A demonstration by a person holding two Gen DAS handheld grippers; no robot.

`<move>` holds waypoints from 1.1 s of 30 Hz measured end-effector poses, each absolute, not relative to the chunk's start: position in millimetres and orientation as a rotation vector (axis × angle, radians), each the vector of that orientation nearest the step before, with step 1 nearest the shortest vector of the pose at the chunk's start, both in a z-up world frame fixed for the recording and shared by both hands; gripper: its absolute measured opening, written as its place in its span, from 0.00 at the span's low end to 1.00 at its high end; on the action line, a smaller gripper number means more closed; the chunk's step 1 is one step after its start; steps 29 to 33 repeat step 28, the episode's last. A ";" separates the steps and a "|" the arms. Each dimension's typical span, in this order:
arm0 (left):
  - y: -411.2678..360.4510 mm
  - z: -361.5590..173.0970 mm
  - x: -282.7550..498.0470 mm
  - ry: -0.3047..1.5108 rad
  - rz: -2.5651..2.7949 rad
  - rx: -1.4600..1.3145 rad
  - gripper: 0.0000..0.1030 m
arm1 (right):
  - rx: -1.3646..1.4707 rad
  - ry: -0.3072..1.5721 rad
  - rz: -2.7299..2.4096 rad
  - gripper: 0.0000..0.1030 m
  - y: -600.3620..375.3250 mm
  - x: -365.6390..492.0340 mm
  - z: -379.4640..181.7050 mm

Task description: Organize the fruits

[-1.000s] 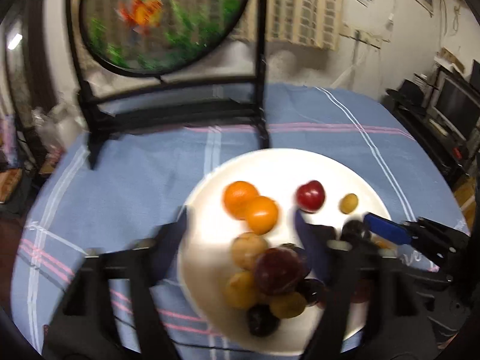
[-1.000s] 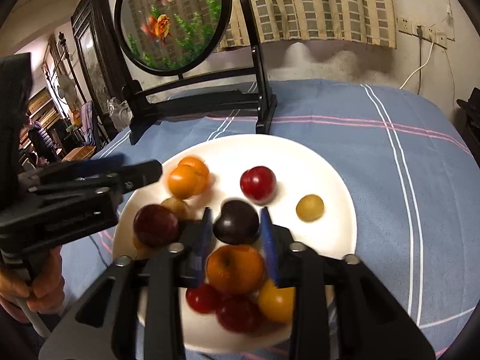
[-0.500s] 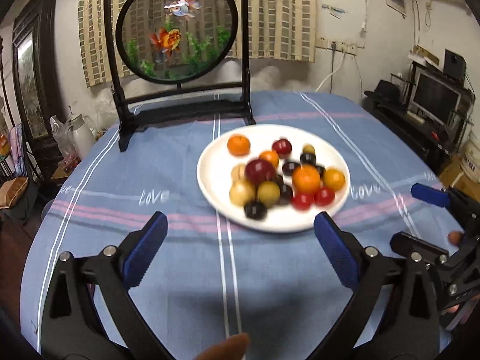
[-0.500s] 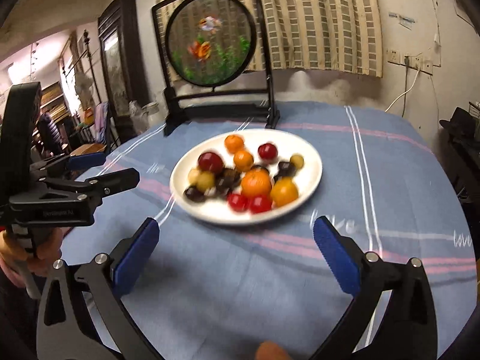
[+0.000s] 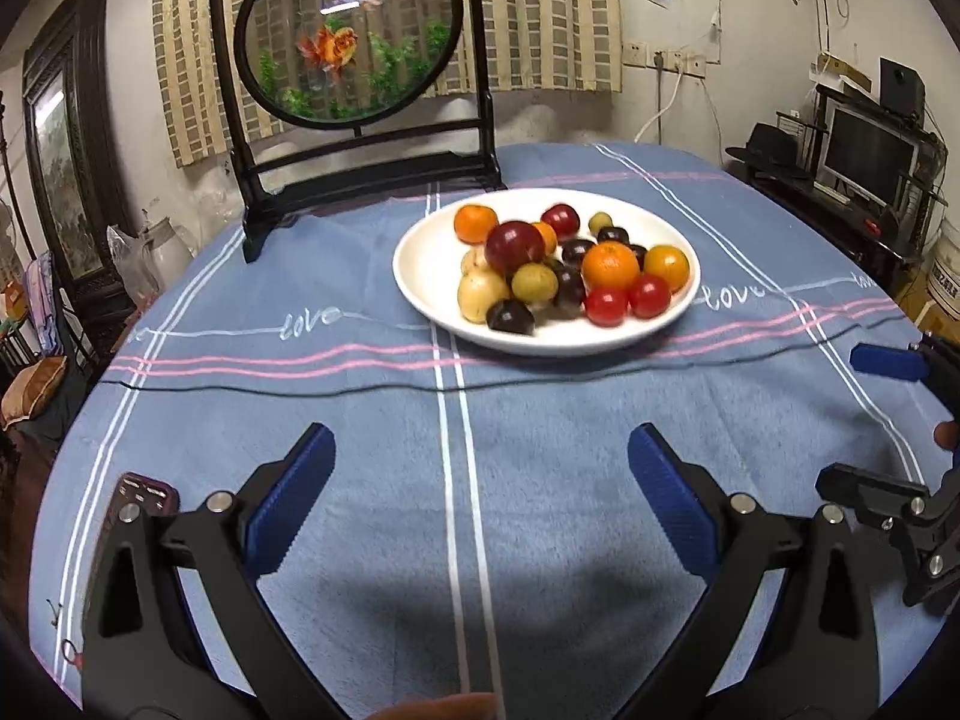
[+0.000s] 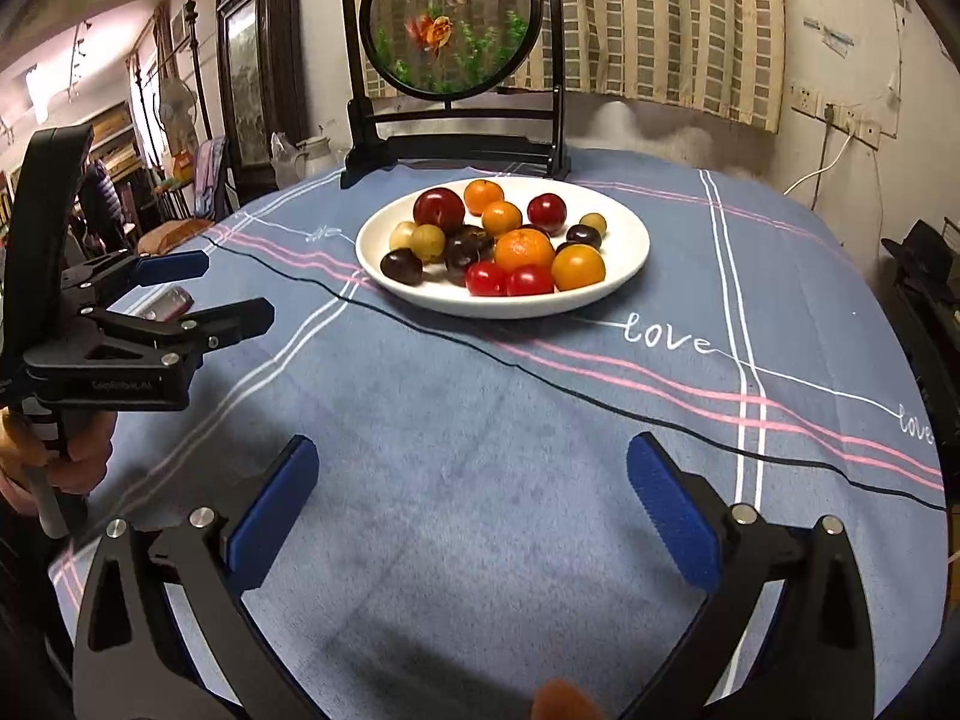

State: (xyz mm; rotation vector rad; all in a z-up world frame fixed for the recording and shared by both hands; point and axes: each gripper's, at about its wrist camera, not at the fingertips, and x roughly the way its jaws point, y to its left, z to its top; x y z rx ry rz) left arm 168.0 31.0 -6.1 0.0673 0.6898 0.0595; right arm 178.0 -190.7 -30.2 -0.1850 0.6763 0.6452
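My left gripper (image 5: pixel 480 468) and right gripper (image 6: pixel 474 480) both gape wide, holding nothing, over the table (image 5: pixel 360 420). The fruits (image 6: pixel 504 240) sit piled on the plate (image 6: pixel 630 240) ahead.

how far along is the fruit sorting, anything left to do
Looks done: all the fruit sits gathered on the white plate, and none shows loose on the blue tablecloth. In hand: nothing; the left gripper and the right gripper are both wide open and empty, well short of the plate. Left: probably little, though I can't tell whether the fruit should be grouped by kind.
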 end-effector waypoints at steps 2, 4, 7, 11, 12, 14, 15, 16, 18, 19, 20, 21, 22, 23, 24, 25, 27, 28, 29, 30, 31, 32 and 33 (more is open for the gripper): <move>30.5 -8.6 165.8 0.700 0.061 0.068 0.97 | -0.192 0.682 0.641 0.99 -191.0 178.3 -32.2; 29.6 -8.1 162.3 0.690 0.040 0.063 0.97 | -0.189 0.684 0.641 0.99 -191.7 178.1 -32.9; 26.3 -8.6 160.6 0.687 0.029 0.068 0.97 | -0.186 0.682 0.645 0.99 -191.7 177.2 -33.0; 23.0 -10.1 161.1 0.692 0.024 0.081 0.97 | -0.197 0.686 0.645 0.99 -189.8 176.5 -33.3; 22.3 -10.5 161.0 0.692 0.026 0.085 0.97 | -0.201 0.683 0.647 0.99 -189.1 175.4 -33.2; 23.3 -10.9 161.5 0.695 0.025 0.081 0.97 | -0.204 0.677 0.651 0.99 -188.8 174.5 -32.4; 23.6 -11.5 162.0 0.698 0.026 0.079 0.97 | -0.202 0.676 0.654 0.99 -189.0 174.1 -31.9; 24.0 -11.9 162.5 0.699 0.027 0.078 0.97 | -0.201 0.676 0.656 0.99 -189.0 174.0 -32.0; 25.0 -12.3 161.9 0.702 0.011 0.066 0.97 | -0.200 0.678 0.652 0.99 -189.0 174.6 -32.3; 25.4 -12.4 161.9 0.704 0.001 0.058 0.97 | -0.199 0.680 0.650 0.99 -189.3 175.2 -32.6; 25.3 -12.7 161.8 0.705 -0.003 0.052 0.97 | -0.198 0.681 0.649 0.99 -189.3 175.7 -32.9; 24.7 -13.2 161.9 0.705 0.002 0.057 0.97 | -0.196 0.682 0.647 0.99 -189.7 176.2 -33.0; 23.7 -13.8 161.9 0.706 0.012 0.064 0.97 | -0.194 0.683 0.647 0.99 -189.7 176.1 -32.9; 23.1 -14.5 162.3 0.706 0.031 0.075 0.97 | -0.193 0.684 0.647 0.99 -189.8 176.4 -33.1; 22.6 -15.1 162.5 0.705 0.045 0.083 0.97 | -0.193 0.685 0.646 0.99 -189.5 176.4 -33.4; 22.9 -15.3 162.8 0.703 0.052 0.085 0.97 | -0.193 0.685 0.644 0.99 -189.5 176.5 -33.3; 24.4 -15.4 162.6 0.705 0.051 0.079 0.97 | -0.193 0.685 0.645 0.99 -189.3 176.7 -33.3; 24.6 -16.0 163.1 0.707 0.057 0.081 0.97 | -0.192 0.685 0.645 0.99 -189.4 176.7 -33.3; 24.6 -16.0 163.1 0.707 0.057 0.081 0.97 | -0.192 0.685 0.645 0.99 -189.4 176.7 -33.3; 24.6 -16.0 163.1 0.707 0.057 0.081 0.97 | -0.192 0.685 0.645 0.99 -189.4 176.7 -33.3; 24.6 -16.0 163.1 0.707 0.057 0.081 0.97 | -0.192 0.685 0.645 0.99 -189.4 176.7 -33.3; 24.6 -16.0 163.1 0.707 0.057 0.081 0.97 | -0.192 0.685 0.645 0.99 -189.4 176.7 -33.3; 24.6 -16.0 163.1 0.707 0.057 0.081 0.97 | -0.192 0.685 0.645 0.99 -189.4 176.7 -33.3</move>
